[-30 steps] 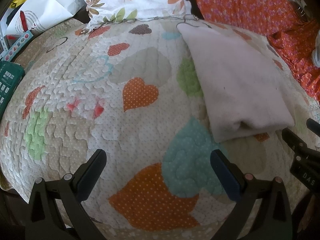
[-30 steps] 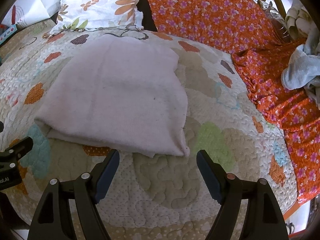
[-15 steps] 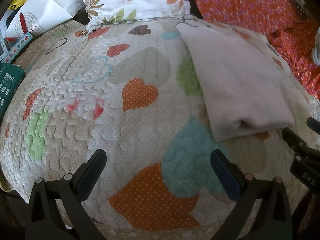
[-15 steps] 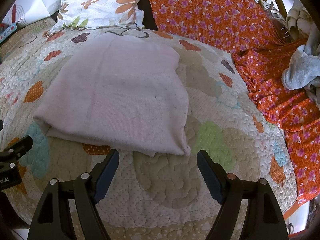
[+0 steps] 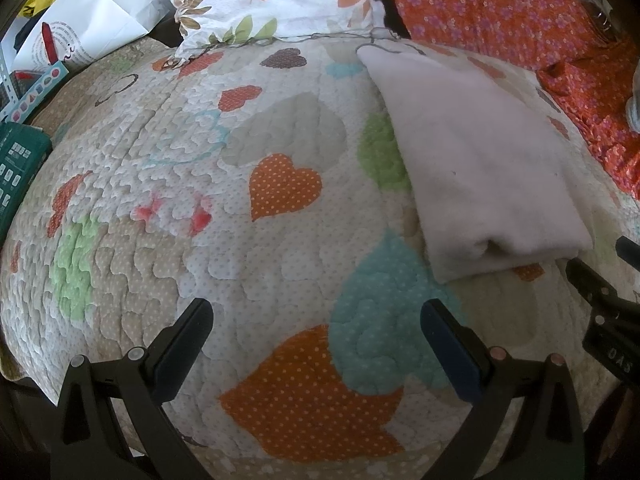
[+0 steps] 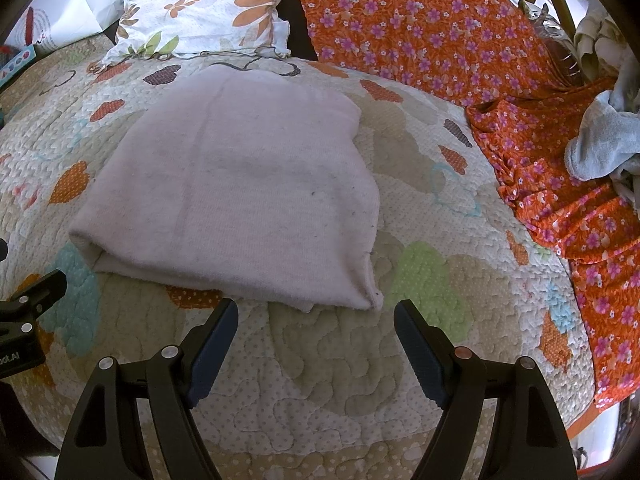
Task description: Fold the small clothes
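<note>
A pale pink folded garment lies flat on the heart-patterned quilt. My right gripper hovers just in front of its near edge, jaws wide open, nothing between them. In the left wrist view the same pink garment lies to the upper right. My left gripper stands open over bare quilt, left of the garment and apart from it. Each gripper's black body shows at the edge of the other's view.
A floral pillow and an orange flowered cloth lie at the back. A grey-blue crumpled garment sits on the orange cloth at the right. A white bag and a green box are at the far left.
</note>
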The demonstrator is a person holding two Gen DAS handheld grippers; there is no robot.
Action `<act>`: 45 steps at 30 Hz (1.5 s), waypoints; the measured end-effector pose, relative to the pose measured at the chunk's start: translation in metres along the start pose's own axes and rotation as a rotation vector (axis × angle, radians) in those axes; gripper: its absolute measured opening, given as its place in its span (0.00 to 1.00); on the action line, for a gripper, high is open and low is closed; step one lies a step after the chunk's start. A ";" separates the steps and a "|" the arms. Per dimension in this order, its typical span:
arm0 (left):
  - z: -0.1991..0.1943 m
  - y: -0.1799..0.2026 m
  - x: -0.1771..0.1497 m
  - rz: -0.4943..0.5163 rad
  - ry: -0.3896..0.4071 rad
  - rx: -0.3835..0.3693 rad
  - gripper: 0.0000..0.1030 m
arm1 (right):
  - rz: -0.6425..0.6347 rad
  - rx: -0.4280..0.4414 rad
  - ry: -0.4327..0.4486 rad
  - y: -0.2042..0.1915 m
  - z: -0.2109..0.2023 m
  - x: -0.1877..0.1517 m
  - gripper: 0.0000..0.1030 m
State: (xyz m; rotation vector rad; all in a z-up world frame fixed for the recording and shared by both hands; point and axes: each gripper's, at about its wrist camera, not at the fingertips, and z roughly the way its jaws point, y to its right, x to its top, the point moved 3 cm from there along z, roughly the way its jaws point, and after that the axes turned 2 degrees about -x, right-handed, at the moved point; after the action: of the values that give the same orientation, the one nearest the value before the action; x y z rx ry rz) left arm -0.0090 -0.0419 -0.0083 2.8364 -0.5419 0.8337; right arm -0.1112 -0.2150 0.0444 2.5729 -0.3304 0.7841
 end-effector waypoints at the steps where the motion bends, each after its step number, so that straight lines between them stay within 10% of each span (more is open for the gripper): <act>1: 0.001 -0.001 0.000 -0.003 -0.002 -0.002 1.00 | -0.001 0.000 0.001 -0.001 0.000 0.000 0.82; 32: -0.002 0.001 -0.001 -0.006 0.004 0.000 1.00 | -0.012 -0.021 0.009 -0.002 0.000 0.001 0.83; 41: -0.005 0.004 0.000 -0.023 0.024 -0.003 1.00 | -0.062 -0.264 0.033 0.013 0.000 0.002 0.84; 45: -0.005 0.003 0.000 -0.031 0.019 -0.026 1.00 | -0.032 -0.217 0.001 0.021 0.003 0.002 0.86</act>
State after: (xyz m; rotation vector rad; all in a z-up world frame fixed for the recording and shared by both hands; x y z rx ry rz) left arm -0.0129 -0.0436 -0.0036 2.8029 -0.5011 0.8409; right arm -0.1149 -0.2348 0.0504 2.3697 -0.3530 0.6973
